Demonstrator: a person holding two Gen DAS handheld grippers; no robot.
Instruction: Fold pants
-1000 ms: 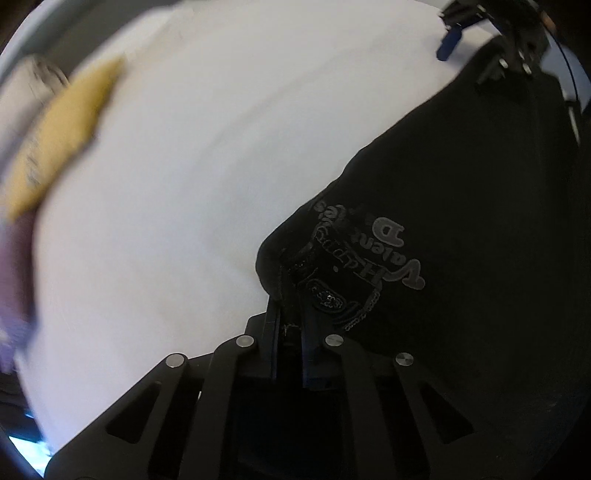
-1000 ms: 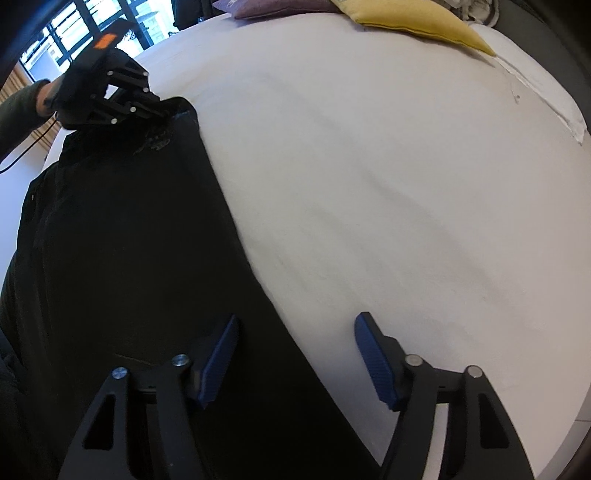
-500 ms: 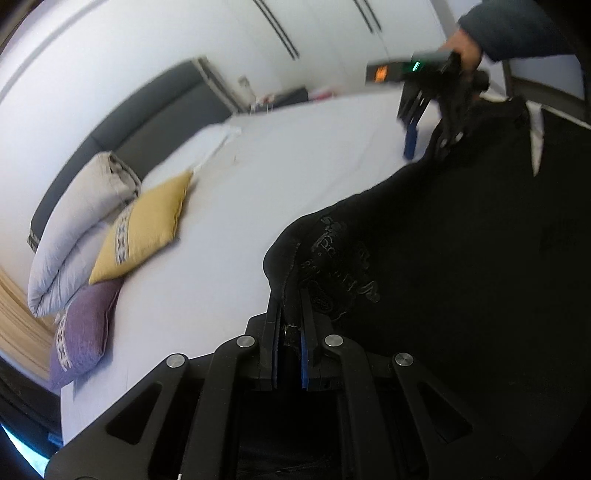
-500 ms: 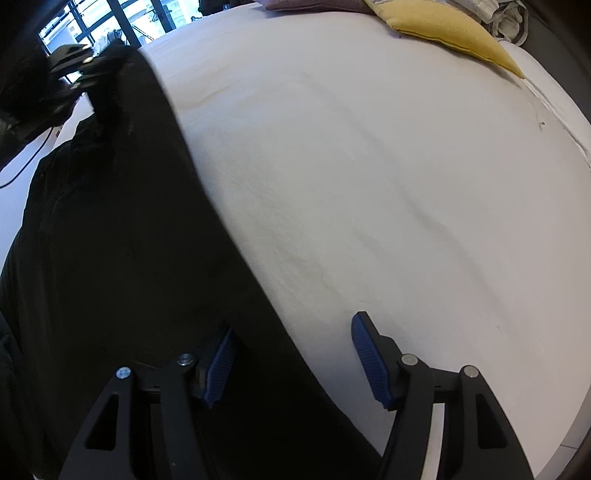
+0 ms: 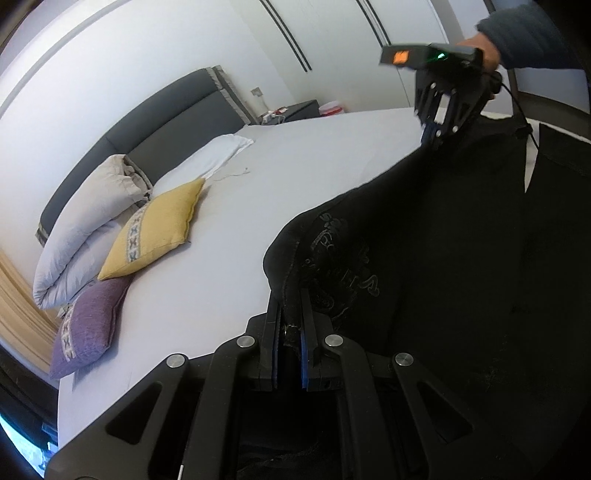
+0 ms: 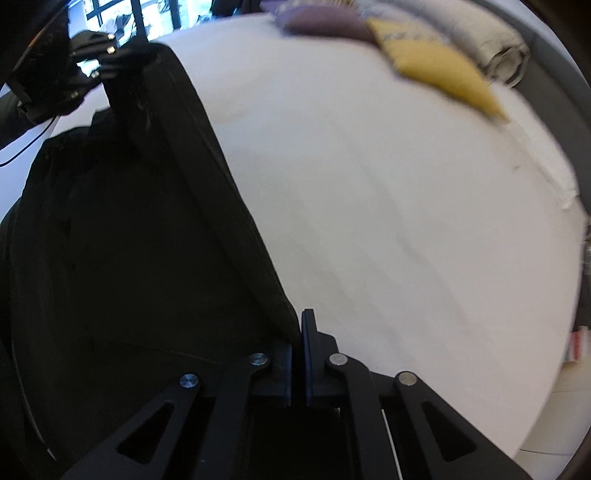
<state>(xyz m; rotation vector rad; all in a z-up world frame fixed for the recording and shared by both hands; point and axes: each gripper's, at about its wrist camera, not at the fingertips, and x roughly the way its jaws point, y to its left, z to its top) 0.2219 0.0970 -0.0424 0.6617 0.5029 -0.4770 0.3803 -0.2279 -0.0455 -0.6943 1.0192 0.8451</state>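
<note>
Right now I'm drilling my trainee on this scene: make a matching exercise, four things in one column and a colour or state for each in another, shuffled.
Things:
1. pants
2. left tool
3. cushion nearest the rolled duvet
4. cushion nearest the bed's foot

Colour or state:
A. purple
B. black, held up at two corners
C. yellow
D. shut on fabric

Pairs: 1-B, 2-D, 3-C, 4-A

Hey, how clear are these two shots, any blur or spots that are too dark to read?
Left wrist view: sharp, with strong fisheye bending of the headboard; the print on the pants reads only faintly. Right wrist view: motion blur smears the yellow pillow and bed; the pants go near-featureless black, and the window blows out.
</note>
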